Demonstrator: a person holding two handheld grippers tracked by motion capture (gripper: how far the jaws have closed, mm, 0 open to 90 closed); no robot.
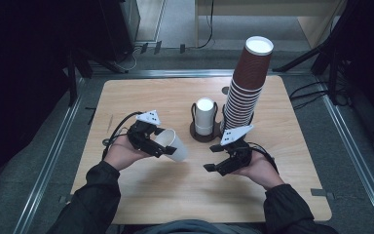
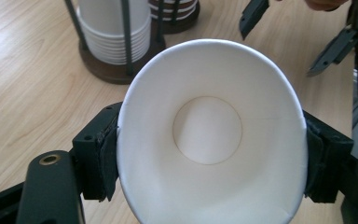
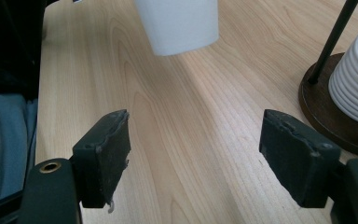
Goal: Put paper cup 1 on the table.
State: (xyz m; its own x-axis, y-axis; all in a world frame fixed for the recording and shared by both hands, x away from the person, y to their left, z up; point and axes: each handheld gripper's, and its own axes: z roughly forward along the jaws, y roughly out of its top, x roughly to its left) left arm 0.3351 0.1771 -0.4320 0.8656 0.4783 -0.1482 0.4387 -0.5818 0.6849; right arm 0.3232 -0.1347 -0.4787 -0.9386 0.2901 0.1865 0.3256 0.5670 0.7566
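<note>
Nearest the person, two dark sleeves come in over the front edge of the wooden table (image 1: 151, 195), each hand carrying a set of black tongs. The left gripper (image 1: 161, 145) is clamped on a white paper cup (image 1: 171, 145), its pads pressing in from both sides just below the rim so that the mouth is squeezed into an oval. The cup lies on its side above the table, with its mouth turned back toward the hand and its base pointing toward the middle of the table; in the left gripper view the cup's (image 2: 212, 135) round bottom is seen from the inside. The right gripper (image 1: 220, 165) sits a little apart to the right, jaws spread wide with bare wood between them and nothing held; in its own view the cup (image 3: 177, 23) hangs ahead of it.

Farther back, near the middle of the table, a dark round holder (image 1: 198, 136) with thin upright rods keeps a stack of white cups (image 1: 204, 116). Just beside it to the right rises a tall stack of brown cups (image 1: 246, 83), leaning slightly
</note>
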